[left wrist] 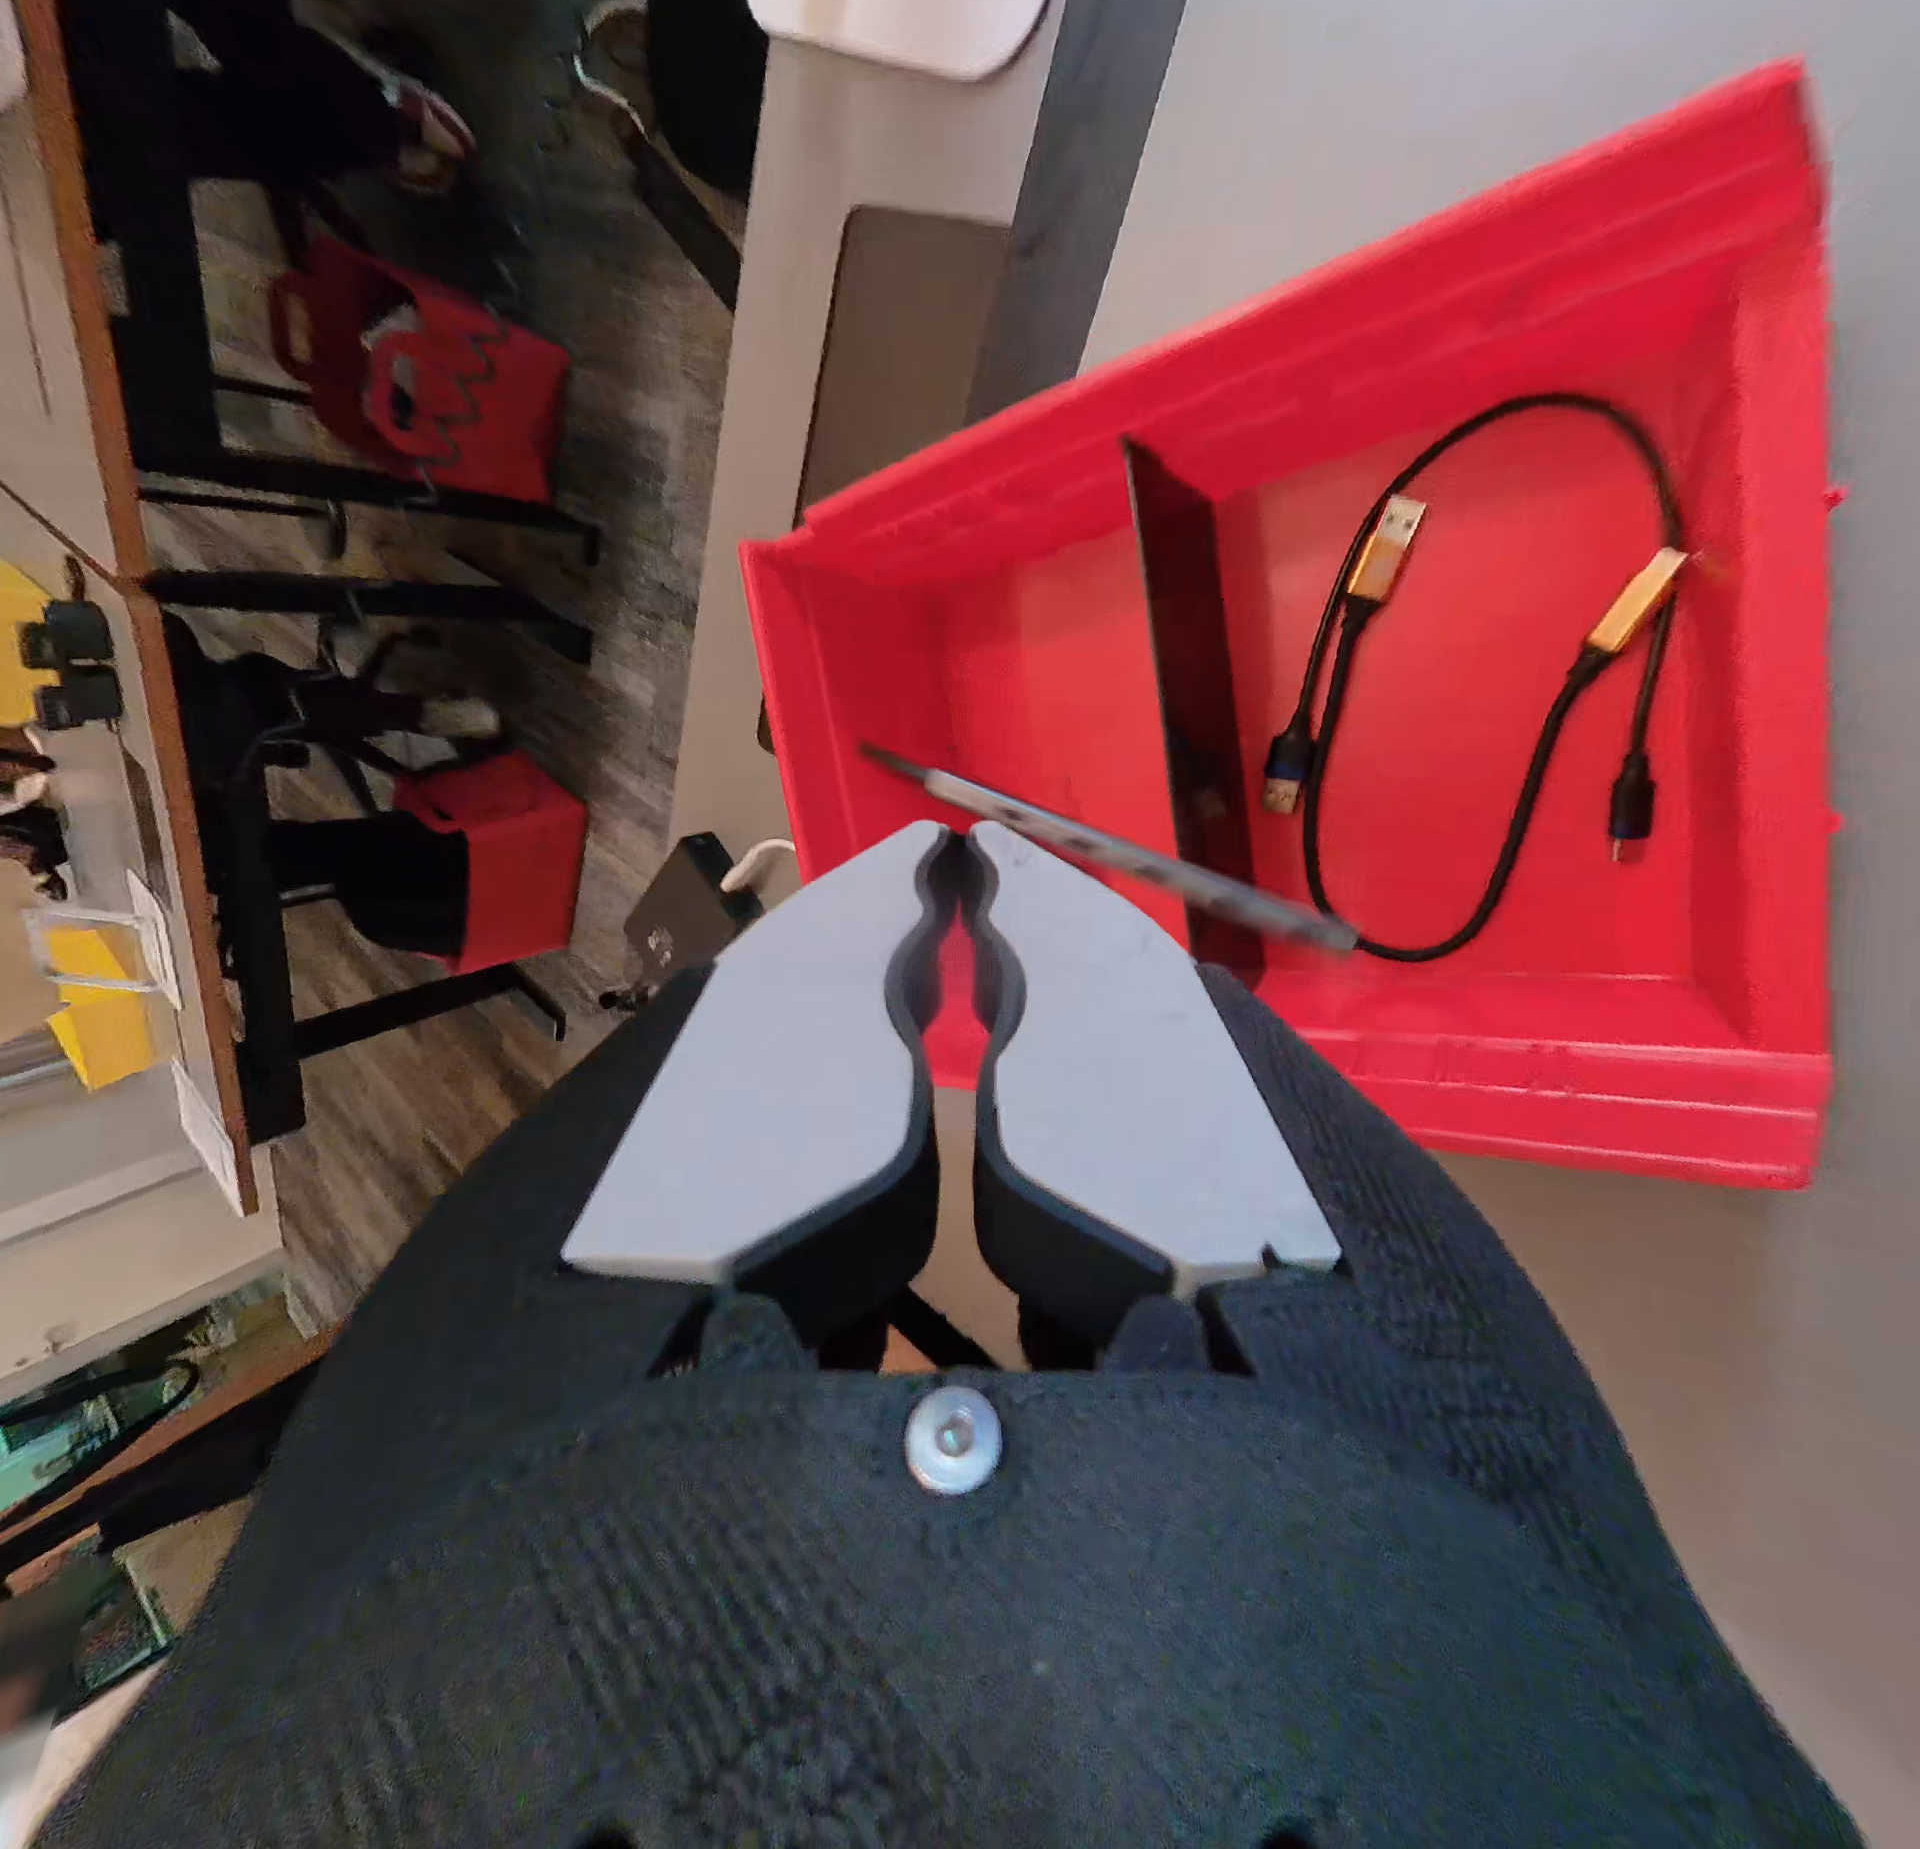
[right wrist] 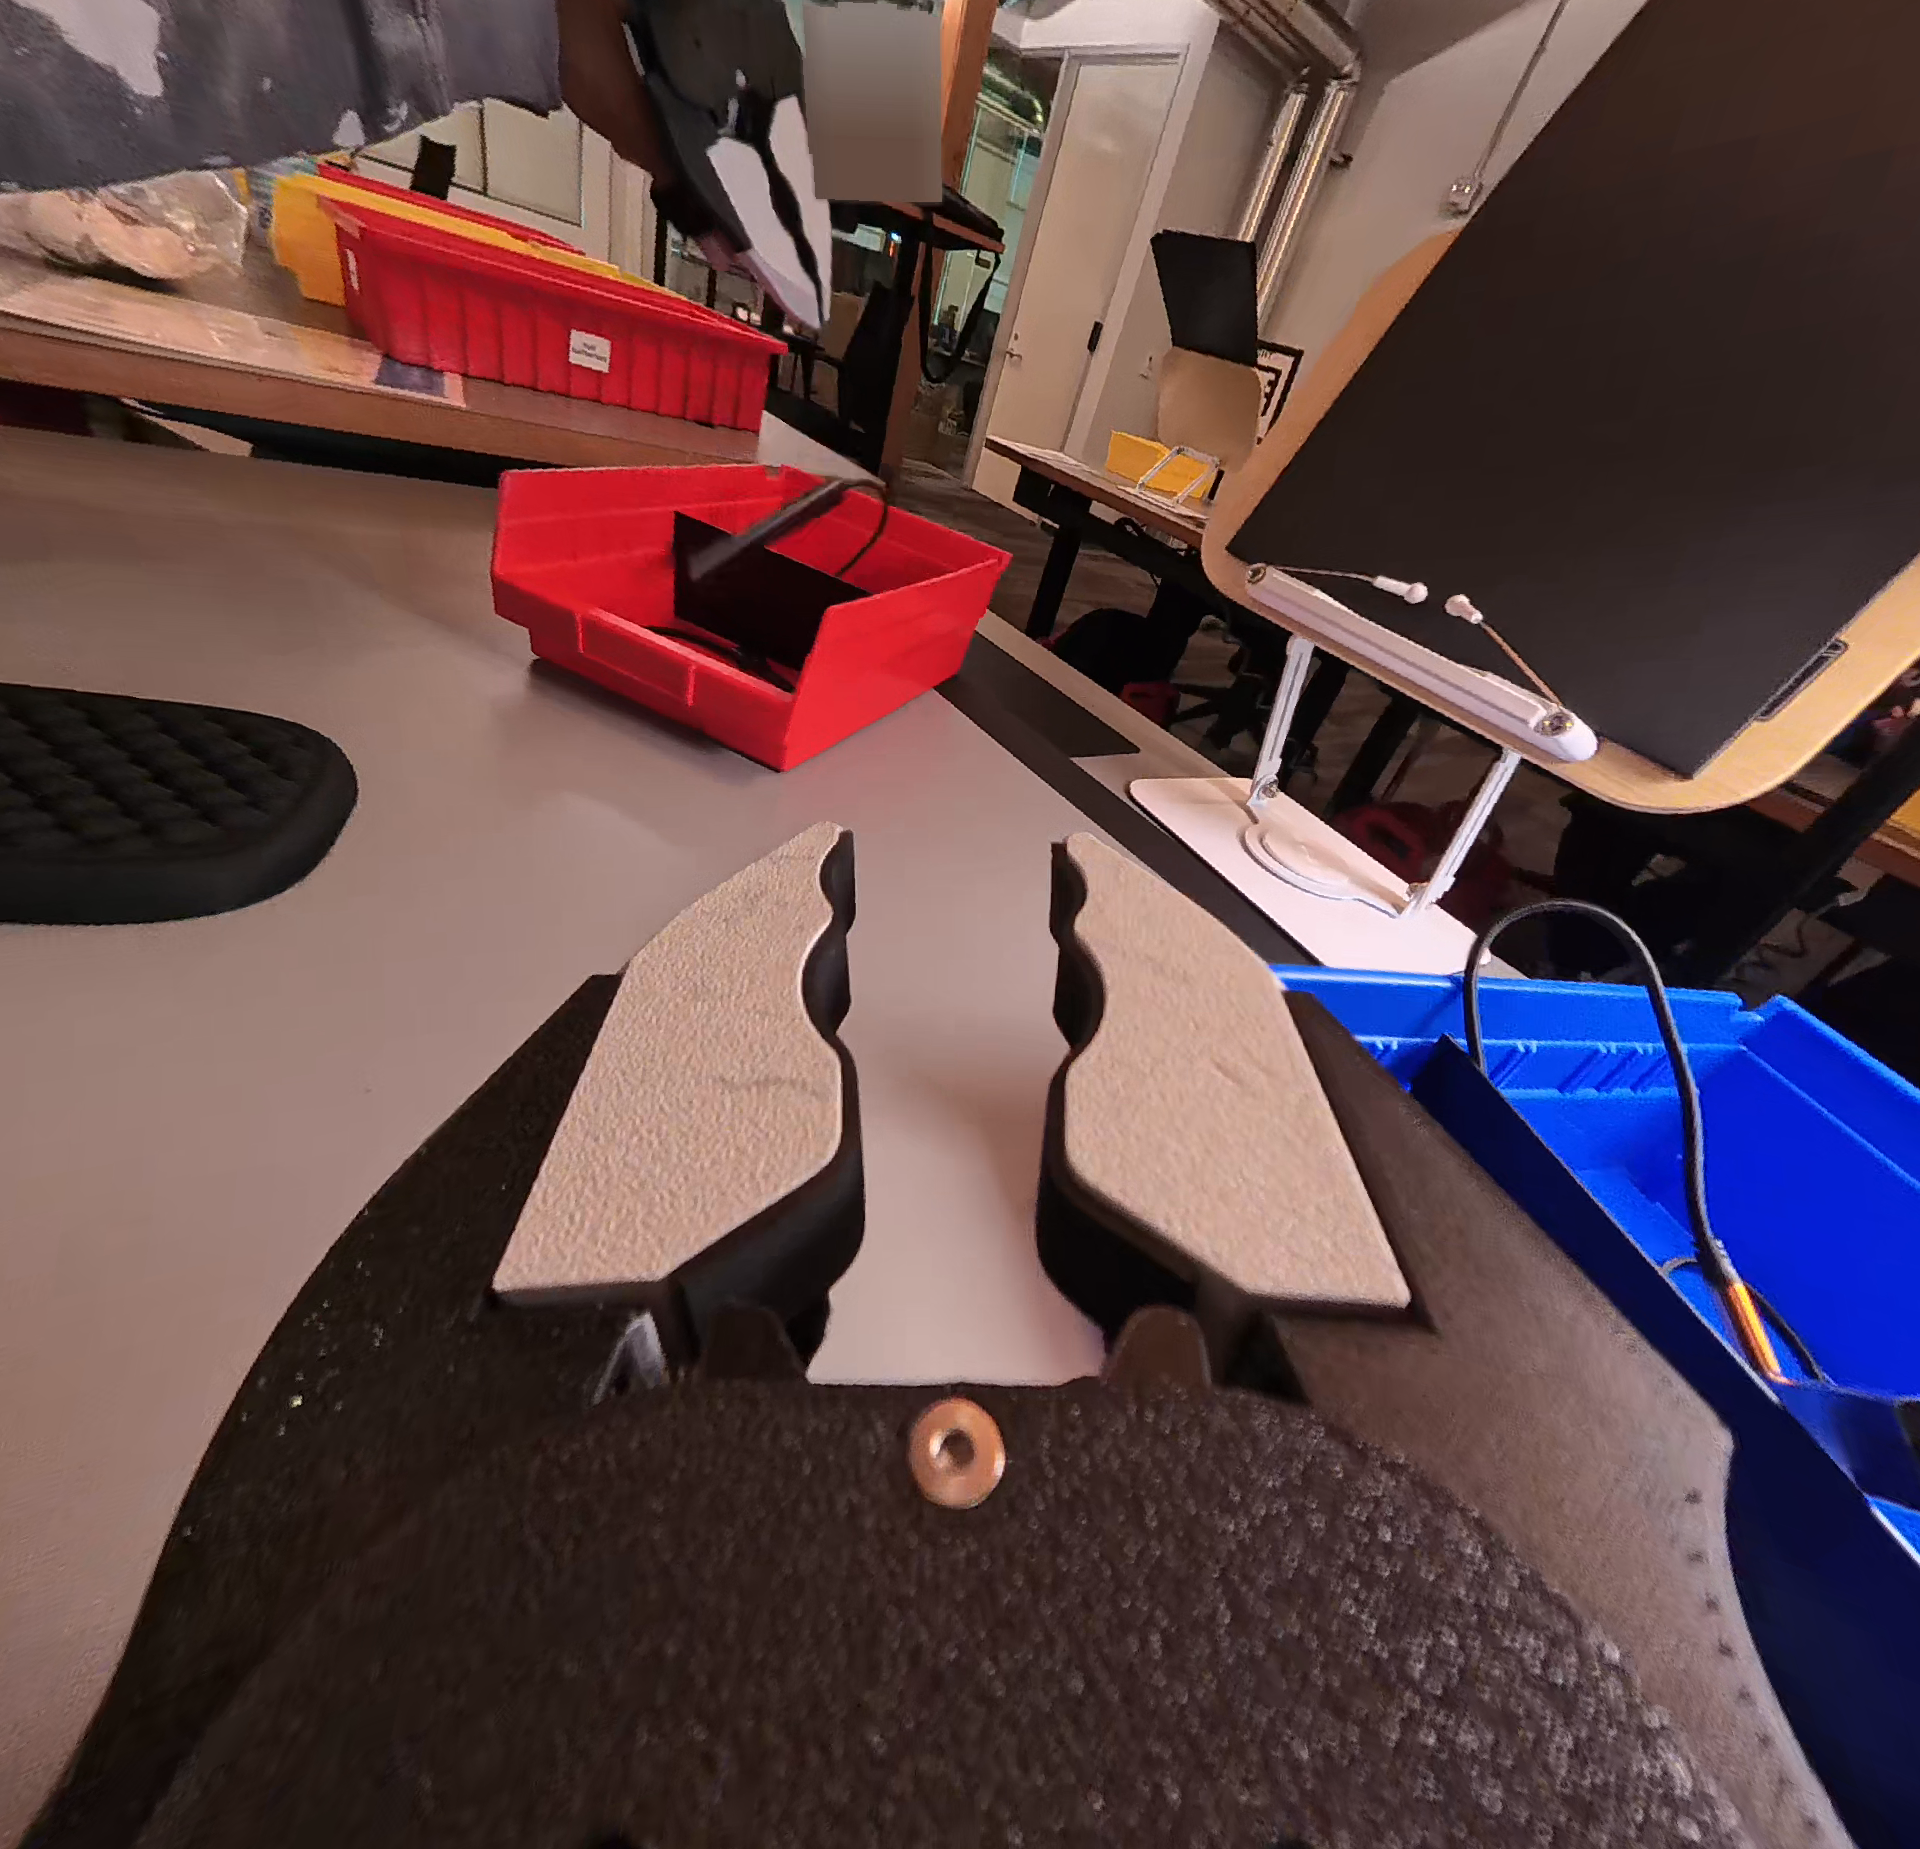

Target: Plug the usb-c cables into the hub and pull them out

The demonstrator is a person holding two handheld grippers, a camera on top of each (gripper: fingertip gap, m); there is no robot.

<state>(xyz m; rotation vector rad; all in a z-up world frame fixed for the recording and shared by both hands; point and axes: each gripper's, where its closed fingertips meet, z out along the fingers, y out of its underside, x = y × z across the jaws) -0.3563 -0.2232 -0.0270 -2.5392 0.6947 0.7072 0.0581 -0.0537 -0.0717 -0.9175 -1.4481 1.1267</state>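
Observation:
The red bin (left wrist: 1558, 1061) sits on the grey table, split by a black divider (left wrist: 1184, 656). A slim grey hub (left wrist: 1143, 864) leans across the divider. Black cables with gold plugs (left wrist: 1636, 604) lie in the bin's right compartment. My left gripper (left wrist: 958, 843) is shut and empty, held above the bin's left compartment. In the right wrist view it hangs high above the red bin (right wrist: 883, 656), apart from the hub (right wrist: 774, 526). My right gripper (right wrist: 951, 864) is open and empty, low over the table. Beside it, a blue bin (right wrist: 1621, 1082) holds a black cable with an orange plug (right wrist: 1751, 1321).
A black textured mat (right wrist: 156, 802) lies on the table at the left. A dark screen on a white stand (right wrist: 1330, 843) stands at the table's right edge. A long red bin (right wrist: 540, 324) sits on the table behind. A person's sleeve (right wrist: 260, 43) reaches in at top left. The left gripper's tips are roughly 45 cm from the right gripper's.

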